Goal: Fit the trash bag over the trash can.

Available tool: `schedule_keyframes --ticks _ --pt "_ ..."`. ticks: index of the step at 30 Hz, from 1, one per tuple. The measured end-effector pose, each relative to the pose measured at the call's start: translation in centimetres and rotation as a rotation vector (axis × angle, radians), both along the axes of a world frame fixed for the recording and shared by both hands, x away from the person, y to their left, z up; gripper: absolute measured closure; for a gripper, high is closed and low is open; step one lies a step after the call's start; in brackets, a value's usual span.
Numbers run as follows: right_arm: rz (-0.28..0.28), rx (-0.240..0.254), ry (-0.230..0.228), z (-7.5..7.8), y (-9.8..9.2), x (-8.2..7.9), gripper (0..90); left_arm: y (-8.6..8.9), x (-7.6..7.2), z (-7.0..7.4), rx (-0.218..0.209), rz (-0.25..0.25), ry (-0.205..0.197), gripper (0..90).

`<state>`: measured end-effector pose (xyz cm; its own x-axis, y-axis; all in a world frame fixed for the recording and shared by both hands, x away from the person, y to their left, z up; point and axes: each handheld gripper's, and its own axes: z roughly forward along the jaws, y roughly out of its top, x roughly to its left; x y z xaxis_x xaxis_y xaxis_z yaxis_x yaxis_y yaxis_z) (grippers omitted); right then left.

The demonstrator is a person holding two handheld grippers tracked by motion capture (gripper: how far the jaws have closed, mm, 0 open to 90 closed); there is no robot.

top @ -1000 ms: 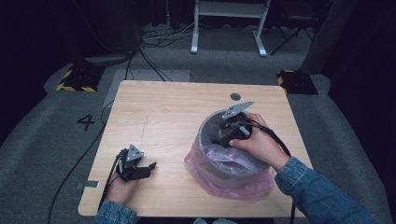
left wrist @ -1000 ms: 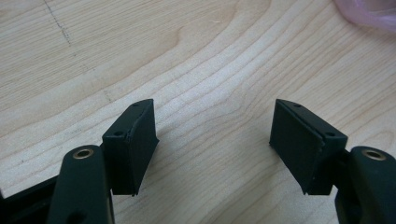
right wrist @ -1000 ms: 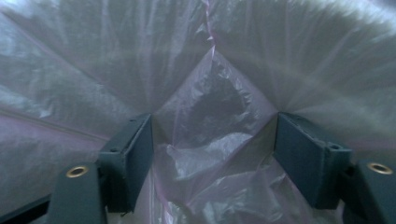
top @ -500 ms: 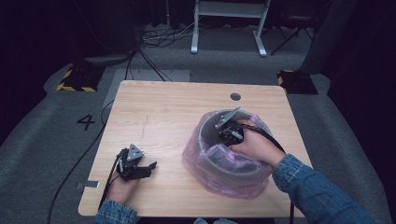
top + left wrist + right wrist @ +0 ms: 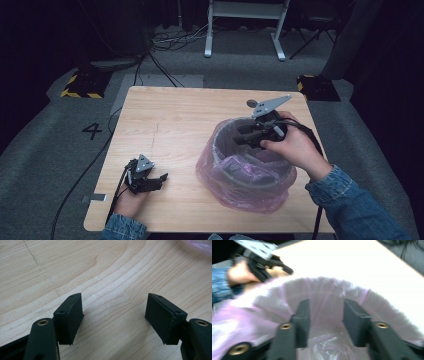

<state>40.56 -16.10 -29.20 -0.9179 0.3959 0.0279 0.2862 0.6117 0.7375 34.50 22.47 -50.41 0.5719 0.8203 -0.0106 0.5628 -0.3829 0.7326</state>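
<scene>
A grey round bin (image 5: 235,176) lined with a pink plastic bag (image 5: 270,197) stands on the right half of the wooden table (image 5: 170,115). My right gripper (image 5: 243,135) hovers over the bin's far rim and points into it. Its jaws have just been closing and stand partly apart. In the right gripper view (image 5: 325,317) the bag's inner wall (image 5: 262,307) shows beyond them, blurred, with nothing pinched. My left gripper (image 5: 159,180) rests at the table's front left. In the left gripper view (image 5: 115,315) it stands open over bare wood. It also appears in the right gripper view (image 5: 265,258).
A small round grommet (image 5: 251,103) sits in the tabletop behind the bin. Beyond the table, the floor holds cables, a white stand's legs (image 5: 245,30), two yellow-and-black striped blocks (image 5: 80,85) and a painted number 4 (image 5: 92,131).
My right gripper dipped into the bin, then lifted back up over the far rim. The left gripper has stayed where it was.
</scene>
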Motion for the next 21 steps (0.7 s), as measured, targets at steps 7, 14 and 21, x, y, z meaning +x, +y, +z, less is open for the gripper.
schedule_keyframes --ticks 7,14,21 --pt "0.177 0.036 0.0 2.1 -0.1 -2.6 46.8 -0.1 0.1 0.0 0.001 0.005 0.0 30.0" --pt "0.249 -0.073 0.024 0.1 1.8 -3.9 36.3 -0.1 0.1 0.0 -0.001 0.008 0.001 29.9" --pt "0.228 -0.194 0.04 -2.4 3.1 -2.9 74.6 -0.2 0.2 0.0 -0.002 0.008 0.003 29.6"
